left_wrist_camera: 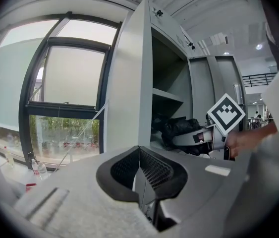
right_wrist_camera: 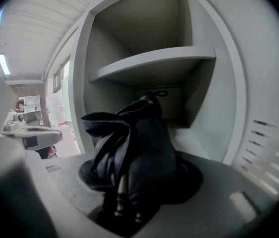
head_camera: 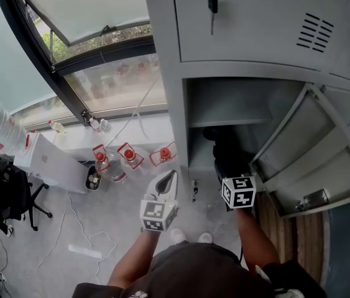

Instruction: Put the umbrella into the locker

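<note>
Grey locker stands open by the window. Right gripper fingers grasp a black folded umbrella at its compartment mouth; left gripper fingers are clenched, empty.

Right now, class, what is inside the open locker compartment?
A grey shelf and the black umbrella, gripped by the right gripper, reaching in. What lies behind the umbrella is covered.
</note>
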Demonstrator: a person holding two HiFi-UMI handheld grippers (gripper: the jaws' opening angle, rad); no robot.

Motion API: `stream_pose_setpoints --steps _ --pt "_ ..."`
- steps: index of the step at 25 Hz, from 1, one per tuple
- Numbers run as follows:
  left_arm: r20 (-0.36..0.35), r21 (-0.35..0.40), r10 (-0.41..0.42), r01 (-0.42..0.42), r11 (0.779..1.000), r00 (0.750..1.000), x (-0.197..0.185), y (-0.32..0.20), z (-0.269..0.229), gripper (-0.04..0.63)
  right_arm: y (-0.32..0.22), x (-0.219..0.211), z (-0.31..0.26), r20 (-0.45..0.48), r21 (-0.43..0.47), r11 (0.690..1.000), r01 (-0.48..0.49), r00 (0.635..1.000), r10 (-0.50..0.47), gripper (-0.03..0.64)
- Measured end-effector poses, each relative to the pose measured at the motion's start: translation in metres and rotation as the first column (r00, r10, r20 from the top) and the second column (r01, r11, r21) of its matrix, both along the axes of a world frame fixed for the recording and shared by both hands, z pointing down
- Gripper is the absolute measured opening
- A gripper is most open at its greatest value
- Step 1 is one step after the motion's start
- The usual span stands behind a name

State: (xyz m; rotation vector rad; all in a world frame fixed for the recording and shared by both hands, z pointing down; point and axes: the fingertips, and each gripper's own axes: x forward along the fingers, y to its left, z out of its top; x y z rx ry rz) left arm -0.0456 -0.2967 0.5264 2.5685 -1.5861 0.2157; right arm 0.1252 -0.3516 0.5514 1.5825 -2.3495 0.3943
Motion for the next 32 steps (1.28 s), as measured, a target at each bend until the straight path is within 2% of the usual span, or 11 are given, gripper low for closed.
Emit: stream_pose_setpoints --steps 12,23,32 --pt "-0.013 -0.012 0.004 -0.004 1.0 1.0 0.001 -0.01 0.005 0.004 -0.053 -0.009 -0.003 -0.048 -0.017 1.0 -0.005 0.999 0.004 0.233" --pt "-0.019 -0.025 0.007 -0.008 1.0 1.0 0.001 -0.013 0.01 0.003 -0.089 -0.011 0.007 -0.083 -0.098 0.994 -0.038 0.996 0.03 0.236" --pt "-0.02 -0.028 0.016 -0.016 0.999 1.0 0.004 -0.016 0.012 0.003 -0.105 -0.013 0.026 -0.148 -0.163 0.985 -0.053 0.989 0.029 0.236"
